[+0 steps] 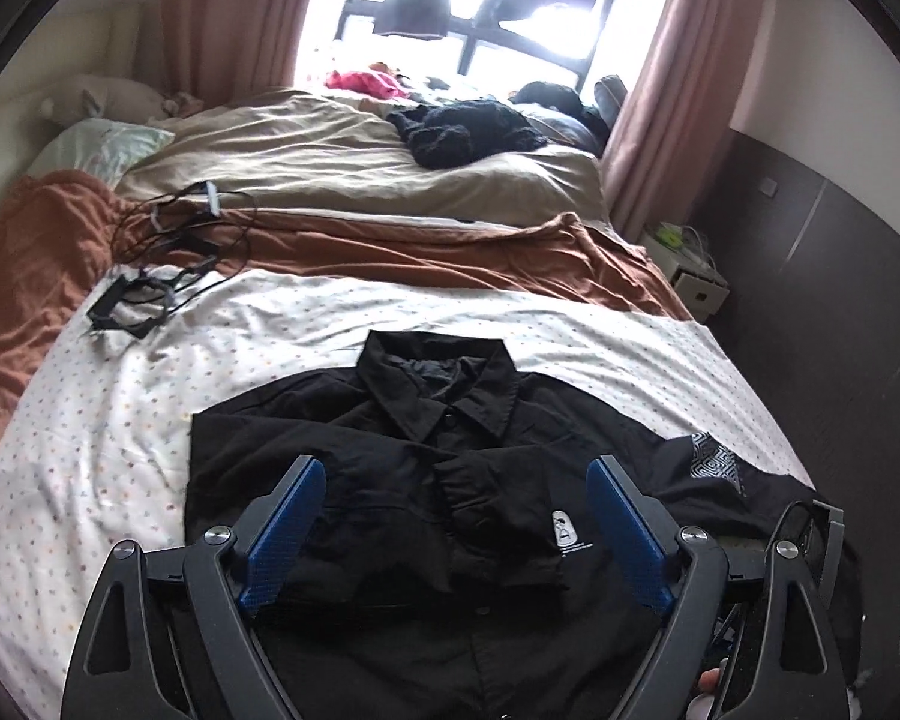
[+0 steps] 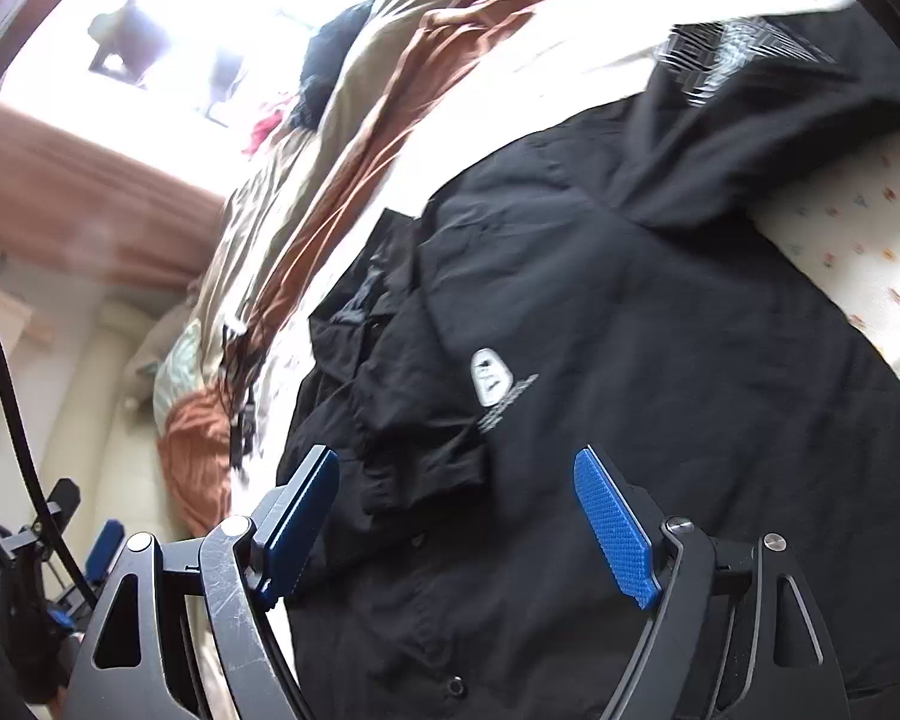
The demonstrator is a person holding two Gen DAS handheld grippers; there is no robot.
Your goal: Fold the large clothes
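Observation:
A black collared shirt (image 1: 390, 450) lies front-up on the white dotted sheet (image 1: 120, 420), collar toward the window. Its left sleeve is folded across the chest; the right sleeve with a patterned patch (image 1: 711, 456) spreads out to the right. A small white logo (image 1: 564, 531) marks the chest. My left gripper (image 1: 456, 474) is open and empty above the shirt's lower front. My right gripper (image 2: 456, 468) is open and empty, tilted over the same shirt (image 2: 630, 330) near the logo (image 2: 489, 378). The right gripper's frame shows at the lower right of the left wrist view (image 1: 810, 570).
Black cables and small frames (image 1: 150, 294) lie on the sheet at the left. A rust-brown blanket (image 1: 420, 252) and beige duvet (image 1: 330, 162) with dark clothes (image 1: 462, 129) lie beyond. A nightstand (image 1: 687, 264) stands right of the bed, by dark cabinets.

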